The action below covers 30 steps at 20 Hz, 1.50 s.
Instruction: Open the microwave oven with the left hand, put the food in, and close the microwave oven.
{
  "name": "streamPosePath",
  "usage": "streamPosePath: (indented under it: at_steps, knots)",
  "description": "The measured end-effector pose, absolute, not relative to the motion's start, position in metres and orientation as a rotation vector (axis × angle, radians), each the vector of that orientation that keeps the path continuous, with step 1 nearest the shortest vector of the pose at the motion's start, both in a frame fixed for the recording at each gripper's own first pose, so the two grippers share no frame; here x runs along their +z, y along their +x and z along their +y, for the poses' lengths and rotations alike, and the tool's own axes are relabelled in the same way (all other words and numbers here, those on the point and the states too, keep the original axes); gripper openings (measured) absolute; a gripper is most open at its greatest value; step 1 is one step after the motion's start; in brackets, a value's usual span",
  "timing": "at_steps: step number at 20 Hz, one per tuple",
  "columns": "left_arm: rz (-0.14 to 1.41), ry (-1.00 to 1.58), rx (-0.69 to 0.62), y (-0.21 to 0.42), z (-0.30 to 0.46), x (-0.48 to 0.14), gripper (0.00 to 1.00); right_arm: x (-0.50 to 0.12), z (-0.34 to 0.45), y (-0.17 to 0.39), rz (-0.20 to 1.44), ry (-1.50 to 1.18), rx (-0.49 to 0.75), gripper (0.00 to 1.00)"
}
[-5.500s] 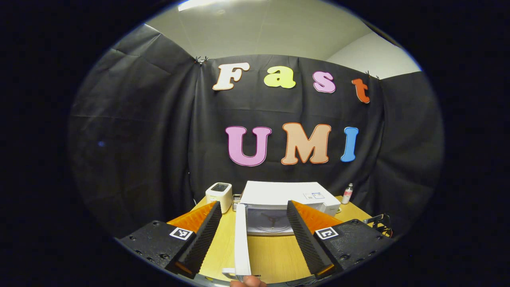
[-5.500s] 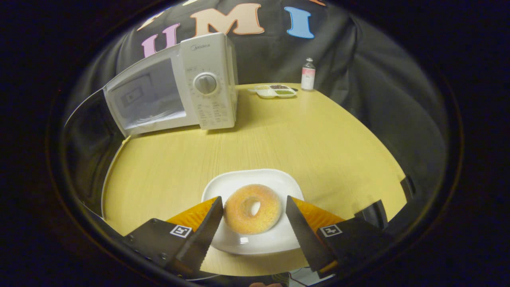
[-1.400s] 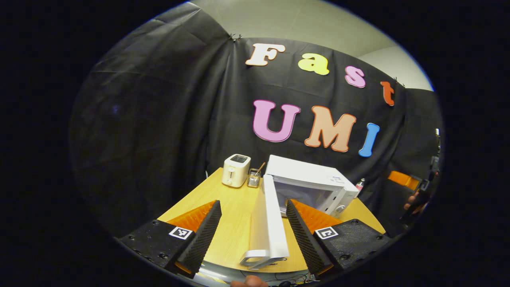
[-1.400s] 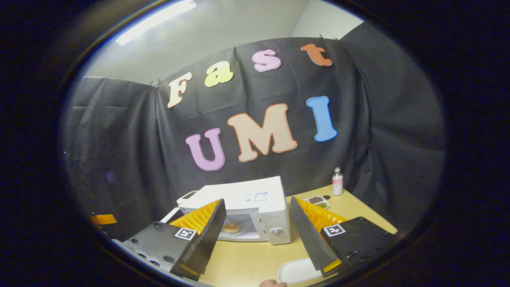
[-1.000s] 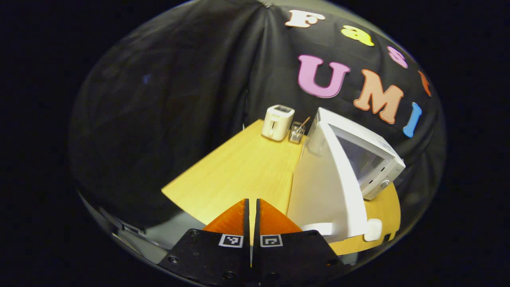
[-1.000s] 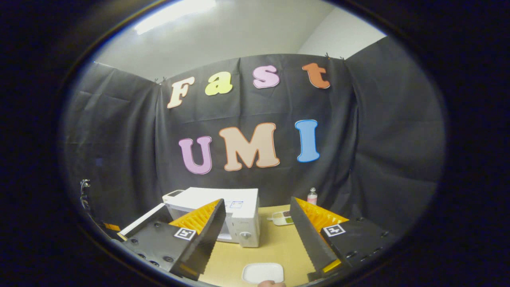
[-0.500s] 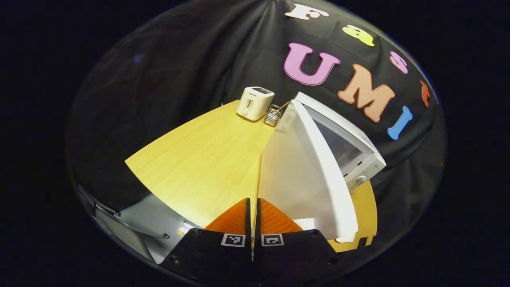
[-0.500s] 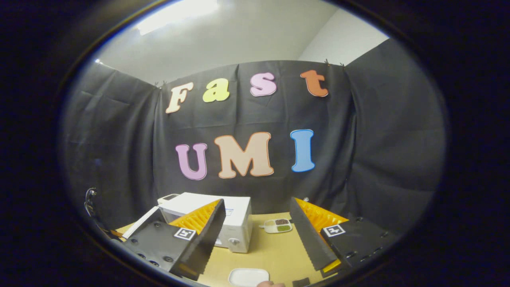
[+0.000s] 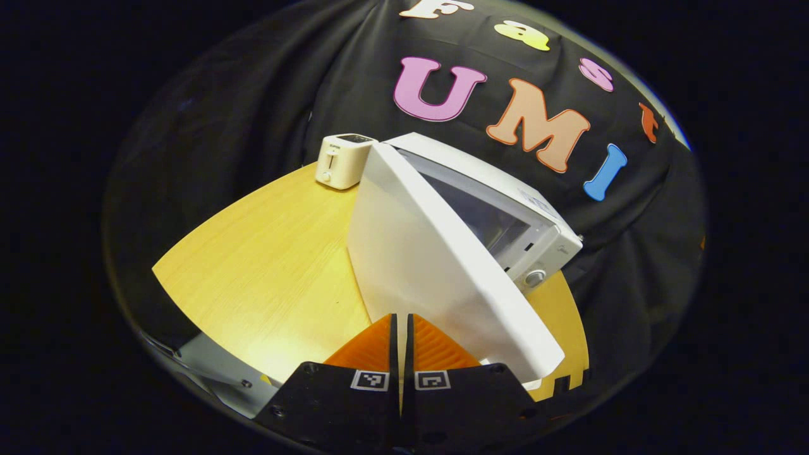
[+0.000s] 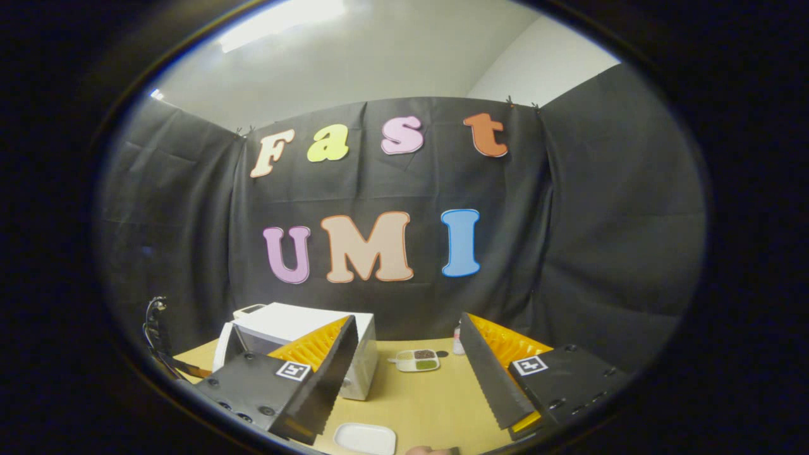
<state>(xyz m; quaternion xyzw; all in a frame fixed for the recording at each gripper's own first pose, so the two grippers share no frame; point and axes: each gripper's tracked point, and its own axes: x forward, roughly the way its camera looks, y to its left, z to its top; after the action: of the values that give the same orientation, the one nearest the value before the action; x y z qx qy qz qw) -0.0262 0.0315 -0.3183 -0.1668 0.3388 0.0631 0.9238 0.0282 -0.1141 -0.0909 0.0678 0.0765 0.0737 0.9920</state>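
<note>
In the left gripper view, one toaster (image 9: 341, 161) stands at the far left of the tabletop (image 9: 265, 253), and just to its right is the one microwave oven (image 9: 505, 208). Its door (image 9: 436, 272) is swung partway in, with a wedge of gap still open at the latch side. The left gripper (image 9: 399, 341) sits at the door's outer face near its free edge, jaws pressed together with nothing between them. I cannot tell whether it actually touches the door.

In the right gripper view, the microwave oven (image 10: 297, 341) stands at the left, then one small sectioned dish (image 10: 416, 360) and one small bottle (image 10: 456, 344) farther right. One white plate (image 10: 365, 438) lies bare on the near tabletop. The right gripper (image 10: 404, 373) hangs above it, jaws wide apart and holding nothing.

The food cannot be seen here. With its plate bare, it is probably already inside the oven. So opening and loading look done, and what remains is pushing the door fully shut.
</note>
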Motion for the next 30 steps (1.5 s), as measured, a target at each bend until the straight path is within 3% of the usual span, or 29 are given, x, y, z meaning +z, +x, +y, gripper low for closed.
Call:
streamPosePath:
  at_steps: [20,30]
  knots:
    - [0.653,-0.225,0.045,0.088,-0.058,-0.330,0.01,-0.105,-0.167,0.072,0.135,0.136,0.144,0.91]
    - [0.615,-0.158,0.000,0.132,-0.079,-0.331,0.01,-0.106,-0.169,0.067,0.139,0.110,0.132,0.91]
